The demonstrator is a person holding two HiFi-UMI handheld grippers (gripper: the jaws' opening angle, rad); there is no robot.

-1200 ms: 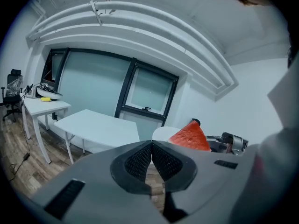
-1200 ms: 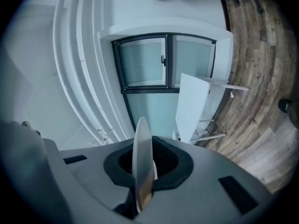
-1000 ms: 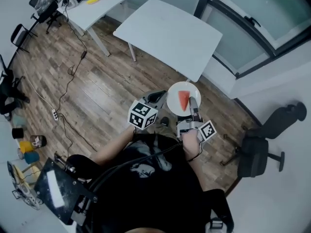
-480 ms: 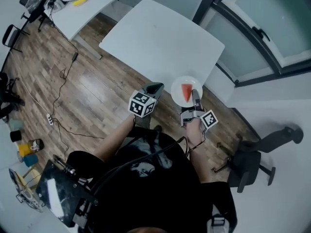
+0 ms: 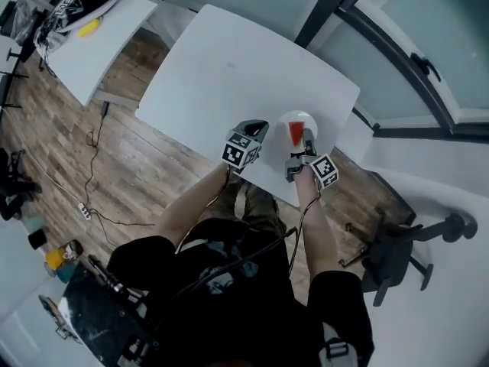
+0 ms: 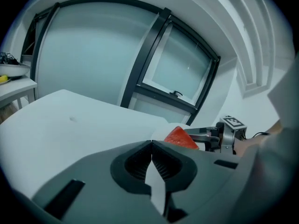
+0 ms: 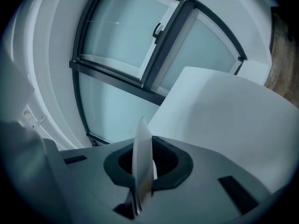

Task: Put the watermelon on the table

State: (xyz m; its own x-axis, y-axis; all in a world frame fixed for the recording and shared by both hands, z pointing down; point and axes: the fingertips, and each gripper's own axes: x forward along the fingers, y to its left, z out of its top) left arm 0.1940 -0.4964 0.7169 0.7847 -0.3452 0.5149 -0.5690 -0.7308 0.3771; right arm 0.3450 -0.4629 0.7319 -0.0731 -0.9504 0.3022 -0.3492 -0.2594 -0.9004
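Note:
A red watermelon wedge (image 5: 295, 132) lies on a small white plate (image 5: 287, 121). My right gripper (image 5: 306, 138) is shut on the plate's near rim and holds it over the white table (image 5: 229, 67), close to its near right edge. In the right gripper view the plate (image 7: 141, 153) stands edge-on between the jaws. Just left of the plate my left gripper (image 5: 261, 127) is shut with nothing in it. The left gripper view looks past its closed jaws to the wedge (image 6: 180, 137) and the right gripper's fingers (image 6: 205, 135). Whether the plate rests on the table I cannot tell.
A second white table (image 5: 84, 48) with a yellow item and dark clutter stands at the far left. A black office chair (image 5: 401, 247) is at the right. Dark-framed windows (image 5: 397, 44) run behind the table. Cables and a power strip (image 5: 85, 209) lie on the wood floor.
The person has come up to the table. Both grippers and the plate with the wedge moved forward from over the floor to over the table's near edge.

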